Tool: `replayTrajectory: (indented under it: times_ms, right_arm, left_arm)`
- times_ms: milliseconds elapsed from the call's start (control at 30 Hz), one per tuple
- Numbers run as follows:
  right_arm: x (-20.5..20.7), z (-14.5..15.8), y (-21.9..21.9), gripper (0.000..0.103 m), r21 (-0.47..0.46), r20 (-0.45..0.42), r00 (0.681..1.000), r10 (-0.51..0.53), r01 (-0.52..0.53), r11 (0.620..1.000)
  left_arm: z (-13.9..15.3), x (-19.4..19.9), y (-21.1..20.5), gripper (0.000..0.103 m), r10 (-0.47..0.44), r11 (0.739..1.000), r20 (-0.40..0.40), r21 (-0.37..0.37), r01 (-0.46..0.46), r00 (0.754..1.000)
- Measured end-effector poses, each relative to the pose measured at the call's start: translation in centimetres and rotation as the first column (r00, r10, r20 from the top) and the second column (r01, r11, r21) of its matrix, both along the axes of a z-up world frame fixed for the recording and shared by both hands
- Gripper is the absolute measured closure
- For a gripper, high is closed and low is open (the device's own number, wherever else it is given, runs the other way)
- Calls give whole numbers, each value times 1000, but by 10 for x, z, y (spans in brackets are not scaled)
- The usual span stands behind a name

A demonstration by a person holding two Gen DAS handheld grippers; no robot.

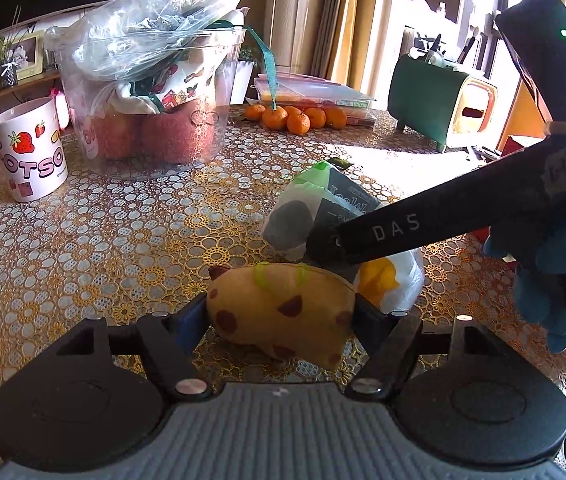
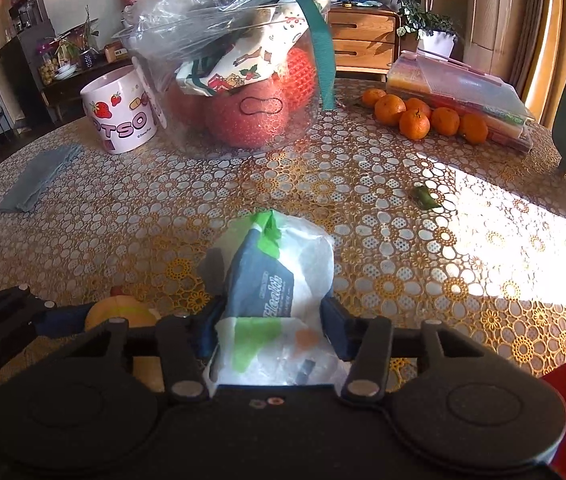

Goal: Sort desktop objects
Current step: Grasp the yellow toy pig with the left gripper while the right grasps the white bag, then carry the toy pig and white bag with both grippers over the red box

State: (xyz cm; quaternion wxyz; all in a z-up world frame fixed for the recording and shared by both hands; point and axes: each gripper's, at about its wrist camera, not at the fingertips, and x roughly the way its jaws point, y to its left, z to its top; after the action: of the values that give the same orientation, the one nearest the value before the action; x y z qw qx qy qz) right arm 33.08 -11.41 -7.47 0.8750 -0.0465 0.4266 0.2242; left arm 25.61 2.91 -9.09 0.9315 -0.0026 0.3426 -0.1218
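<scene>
Left hand-held gripper (image 1: pixel 281 316) partly closed around a yellow spotted plush toy (image 1: pixel 279 312) lying on the table (image 1: pixel 103 240); both blue pads flush against its flanks, so apparently gripped. Underside of the toy lost behind the gripper body. Right hand-held gripper (image 2: pixel 269 326) likewise half closed, pads pressed into a white plastic bag (image 2: pixel 279 272) with green print and a dark grey packet inside; lower part of the bag cut off by the gripper body, lettering on the packet only partly legible. Seen from the left wrist, one long black finger of the right gripper crossing in front of the bag, a blue-gloved hand (image 1: pixel 543 280) behind it at the frame edge. Bag and toy just beside each other, apparently touching, near the table's near edge.

Further back: clear plastic tub (image 1: pixel 143 92) stuffed with crumpled plastic and printed cloth, contents below hard to identify beyond red rounded shapes. Strawberry mug (image 1: pixel 27 148) to its left, touching or nearly so. Oranges (image 2: pixel 423 114) in a cluster against a stack of flat boxes (image 2: pixel 467 100). Small green scrap (image 2: pixel 425 198) alone in the sunlit patch. Folded grey cloth (image 2: pixel 39 178) near the left rim. Broad open stretch of lace-patterned tablecloth between the grippers and the tub.
</scene>
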Motion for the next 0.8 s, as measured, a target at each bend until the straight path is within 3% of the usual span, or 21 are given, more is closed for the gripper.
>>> replayTrajectory:
  times_ms: [367, 800]
  right_arm:
    - [-34, 15, -32, 57, 32, 17, 1000, -21, 21, 999]
    - [-96, 49, -68, 56, 104, 25, 999, -29, 26, 994]
  left_arm:
    - [20, -24, -16, 30, -8, 1000, -21, 13, 8, 1000]
    - [65, -75, -45, 30, -40, 999, 9, 7, 39, 999]
